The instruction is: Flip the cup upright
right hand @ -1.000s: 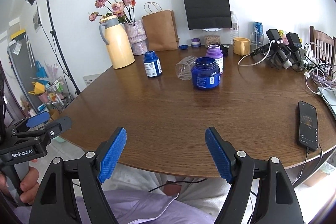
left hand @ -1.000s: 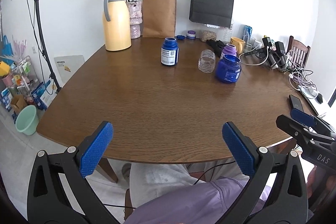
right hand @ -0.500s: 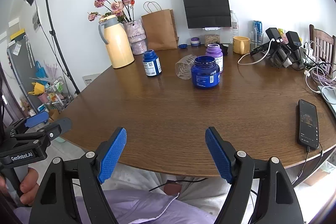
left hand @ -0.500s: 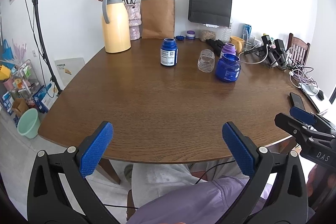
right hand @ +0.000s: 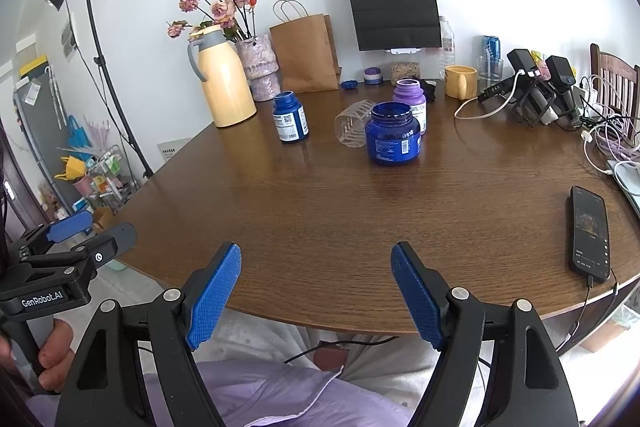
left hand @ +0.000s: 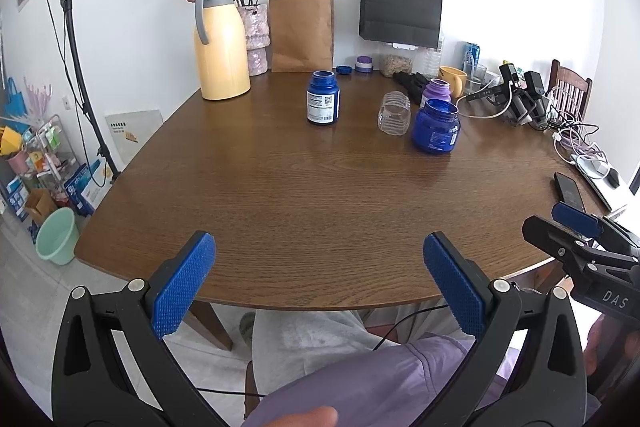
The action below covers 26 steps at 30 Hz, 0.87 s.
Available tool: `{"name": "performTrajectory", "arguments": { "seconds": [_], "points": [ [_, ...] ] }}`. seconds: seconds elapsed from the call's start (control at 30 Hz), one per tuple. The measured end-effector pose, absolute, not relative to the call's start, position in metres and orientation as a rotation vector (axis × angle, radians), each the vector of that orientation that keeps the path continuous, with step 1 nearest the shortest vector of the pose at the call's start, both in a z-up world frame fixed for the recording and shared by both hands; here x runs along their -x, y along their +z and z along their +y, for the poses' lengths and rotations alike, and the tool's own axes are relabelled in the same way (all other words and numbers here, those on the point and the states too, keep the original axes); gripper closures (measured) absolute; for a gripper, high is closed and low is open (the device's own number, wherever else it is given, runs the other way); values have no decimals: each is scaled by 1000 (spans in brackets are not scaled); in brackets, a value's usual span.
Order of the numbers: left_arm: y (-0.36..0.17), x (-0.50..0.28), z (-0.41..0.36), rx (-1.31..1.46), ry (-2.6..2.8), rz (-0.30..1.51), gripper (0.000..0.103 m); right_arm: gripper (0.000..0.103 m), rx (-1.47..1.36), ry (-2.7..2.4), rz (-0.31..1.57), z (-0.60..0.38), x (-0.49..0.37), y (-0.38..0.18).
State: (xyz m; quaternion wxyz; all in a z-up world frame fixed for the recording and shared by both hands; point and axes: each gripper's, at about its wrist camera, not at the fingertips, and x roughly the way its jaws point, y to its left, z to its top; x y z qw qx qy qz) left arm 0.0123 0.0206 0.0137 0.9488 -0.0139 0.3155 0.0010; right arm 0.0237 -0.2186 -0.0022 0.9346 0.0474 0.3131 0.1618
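Note:
A clear ribbed plastic cup (left hand: 394, 113) lies on its side on the brown table, just left of a wide blue jar (left hand: 436, 125). In the right wrist view the cup (right hand: 350, 124) is partly hidden behind that jar (right hand: 392, 138). My left gripper (left hand: 320, 285) is open and empty, held at the table's near edge, far from the cup. My right gripper (right hand: 316, 293) is open and empty too, also at the near edge. Each gripper shows at the side of the other's view.
A tall blue bottle (left hand: 323, 103) stands left of the cup, a purple jar (left hand: 438, 93) behind it. A yellow jug (left hand: 221, 43), vase, paper bags and a yellow mug (right hand: 460, 81) line the back. Cables, chargers and a phone (right hand: 589, 233) lie at right.
Both grippers have crept slightly forward and up toward the table; the jaws have stayed open and the cup has not moved.

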Motion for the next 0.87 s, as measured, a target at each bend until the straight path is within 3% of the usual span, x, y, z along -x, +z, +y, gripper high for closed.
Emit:
{"name": "performTrajectory", "arguments": {
  "seconds": [0.87],
  "points": [
    [13, -10, 25, 22, -6, 635, 0, 22, -104, 335, 662, -218, -27, -10]
  ]
}}
